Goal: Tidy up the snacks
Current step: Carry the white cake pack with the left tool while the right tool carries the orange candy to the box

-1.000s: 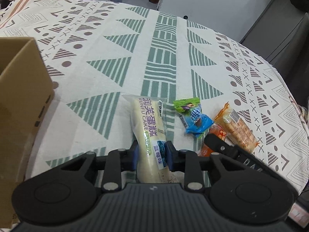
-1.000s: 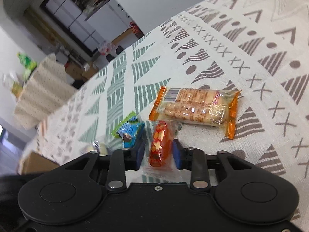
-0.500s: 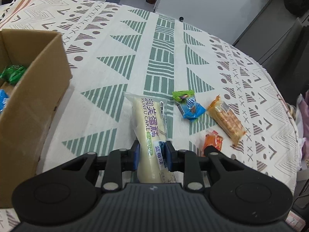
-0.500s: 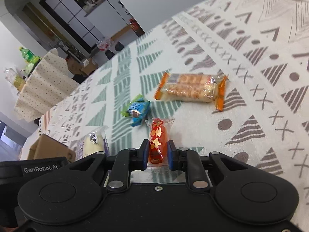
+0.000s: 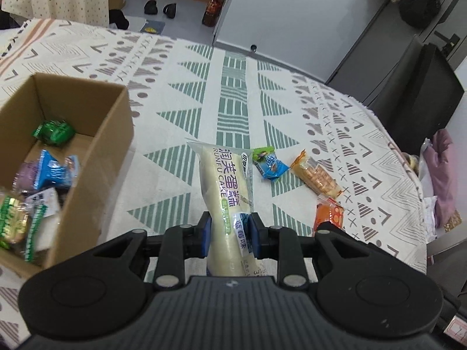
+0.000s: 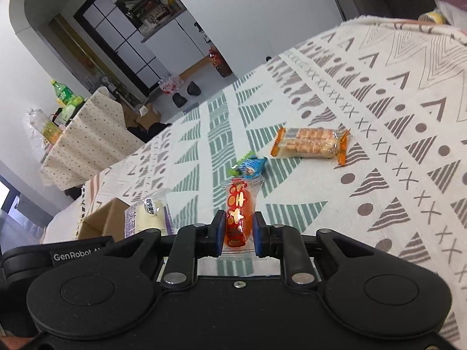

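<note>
My left gripper (image 5: 229, 232) is shut on a long cream cake packet (image 5: 226, 192) held above the patterned tablecloth. An open cardboard box (image 5: 96, 157) with several snack packets inside stands to its left. My right gripper (image 6: 239, 233) is shut on a small orange-red snack packet (image 6: 238, 207), also seen in the left wrist view as the orange-red packet (image 5: 328, 214). On the cloth lie a blue-green candy packet (image 5: 268, 164) and an orange-edged cracker packet (image 5: 316, 176). In the right wrist view the candy packet (image 6: 248, 164), cracker packet (image 6: 309, 145), cake packet (image 6: 146, 215) and box (image 6: 108, 220) all show.
The tablecloth (image 5: 233, 105) covers a rounded table whose far edge drops to the floor. A dark cabinet (image 5: 414, 99) stands at the right, pink cloth (image 5: 443, 175) beside it. A second covered table (image 6: 84, 137) with bottles is in the background.
Both grippers have risen with their packets and drawn back. The box has come into fuller view at the left, its contents now showing.
</note>
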